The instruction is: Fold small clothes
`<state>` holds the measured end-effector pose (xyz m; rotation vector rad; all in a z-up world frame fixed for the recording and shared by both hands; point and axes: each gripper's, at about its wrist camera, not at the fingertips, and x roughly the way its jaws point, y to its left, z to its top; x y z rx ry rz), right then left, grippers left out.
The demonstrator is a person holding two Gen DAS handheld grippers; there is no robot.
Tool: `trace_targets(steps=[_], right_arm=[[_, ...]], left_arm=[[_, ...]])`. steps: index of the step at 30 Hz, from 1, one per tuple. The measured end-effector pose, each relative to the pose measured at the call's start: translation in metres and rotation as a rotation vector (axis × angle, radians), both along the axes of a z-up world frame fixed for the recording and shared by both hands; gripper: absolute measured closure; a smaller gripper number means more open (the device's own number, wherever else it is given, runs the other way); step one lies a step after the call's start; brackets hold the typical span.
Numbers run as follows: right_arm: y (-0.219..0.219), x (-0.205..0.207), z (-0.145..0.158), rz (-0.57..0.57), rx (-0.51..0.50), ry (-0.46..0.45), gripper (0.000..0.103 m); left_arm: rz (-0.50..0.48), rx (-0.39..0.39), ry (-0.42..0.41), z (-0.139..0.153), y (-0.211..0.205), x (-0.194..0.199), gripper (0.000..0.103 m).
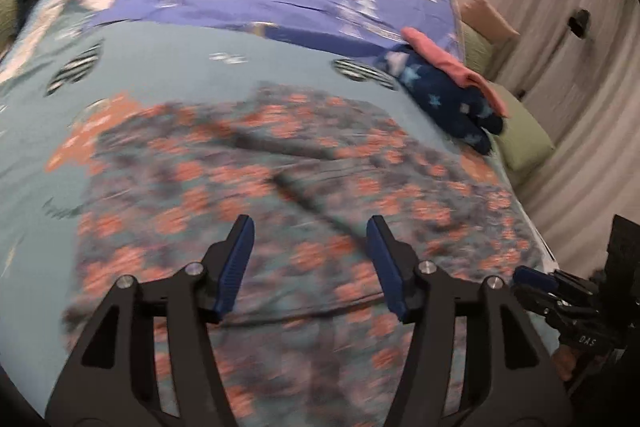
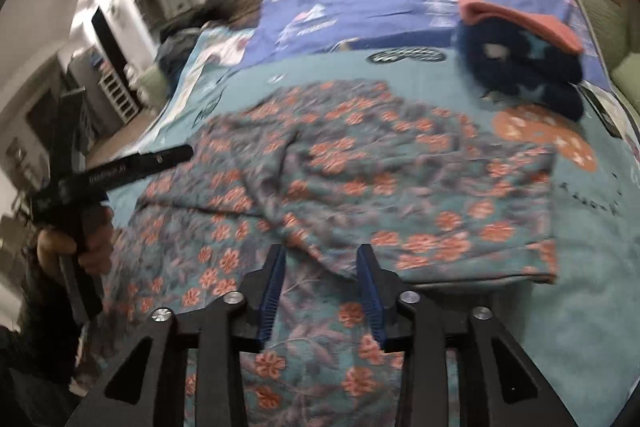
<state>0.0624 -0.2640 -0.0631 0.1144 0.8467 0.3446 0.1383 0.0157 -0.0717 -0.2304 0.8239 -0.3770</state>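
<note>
Currently: both grippers spread over teal floral-print garment (image 2: 360, 179).
Left gripper (image 1: 310, 267) and right gripper (image 2: 322, 287) pinch nothing; garment lies on teal bedspread (image 1: 200, 67).

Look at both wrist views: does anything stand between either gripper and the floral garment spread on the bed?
Nothing visible does. The left gripper and right gripper both hang open directly over the floral garment, with only air between. The folded navy star-print and pink clothes lie off at its far right corner, out of the way.
</note>
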Motion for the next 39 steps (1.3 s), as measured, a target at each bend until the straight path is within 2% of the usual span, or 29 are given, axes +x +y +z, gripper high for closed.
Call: trace_targets(steps=[4, 6, 9, 11, 13, 14, 17, 21, 23, 24, 26, 27, 28, 32, 35, 39], right_arm=[[-0.007, 0.001, -0.002, -0.078, -0.010, 0.010, 0.057], [-0.008, 0.000, -0.007, -0.089, -0.002, 0.024, 0.057], [-0.012, -0.008, -0.012, -0.101, -0.009, 0.024, 0.056], [-0.014, -0.009, -0.016, -0.108, 0.008, 0.036, 0.056], [-0.016, -0.010, -0.018, -0.114, 0.023, 0.043, 0.055], [-0.017, -0.010, -0.018, -0.120, 0.027, 0.044, 0.055], [-0.020, -0.014, -0.017, -0.129, 0.035, 0.032, 0.055], [-0.029, -0.021, -0.015, -0.143, 0.034, 0.013, 0.050], [-0.034, -0.023, -0.016, -0.150, 0.039, 0.017, 0.050], [-0.036, -0.023, -0.017, -0.153, 0.039, 0.021, 0.050], [-0.038, -0.024, -0.020, -0.157, 0.040, 0.033, 0.049], [-0.038, -0.024, -0.022, -0.154, 0.041, 0.041, 0.049], [-0.037, -0.025, -0.022, -0.150, 0.042, 0.044, 0.049], [-0.030, -0.026, -0.024, -0.129, 0.039, 0.050, 0.049], [-0.025, -0.030, -0.022, -0.116, 0.042, 0.043, 0.049], [-0.025, -0.038, -0.018, -0.118, 0.031, 0.033, 0.046]], left_arm=[[-0.049, 0.117, 0.035, -0.002, -0.054, 0.035, 0.040], [-0.028, 0.185, 0.082, -0.010, -0.070, 0.051, 0.040], [-0.046, 0.137, 0.142, -0.015, -0.083, 0.059, 0.040], [-0.041, 0.176, 0.153, -0.017, -0.094, 0.061, 0.043], [-0.030, 0.247, 0.137, -0.020, -0.103, 0.062, 0.097], [-0.026, 0.253, 0.143, -0.021, -0.102, 0.063, 0.098], [-0.008, 0.160, 0.083, -0.005, -0.077, 0.044, 0.098], [-0.049, -0.062, -0.052, 0.023, -0.015, -0.019, 0.098], [-0.054, -0.112, -0.071, 0.023, 0.009, -0.047, 0.097], [-0.044, -0.119, -0.065, 0.019, 0.020, -0.060, 0.096], [-0.016, -0.094, -0.029, 0.005, 0.039, -0.080, 0.083], [0.003, -0.085, -0.003, -0.003, 0.047, -0.087, 0.066], [0.020, -0.085, 0.019, -0.008, 0.053, -0.087, 0.053], [0.074, -0.099, 0.090, -0.022, 0.065, -0.085, 0.050], [0.050, -0.112, 0.090, -0.020, 0.055, -0.071, 0.049], [-0.013, -0.070, 0.100, -0.020, 0.030, -0.052, 0.048]])
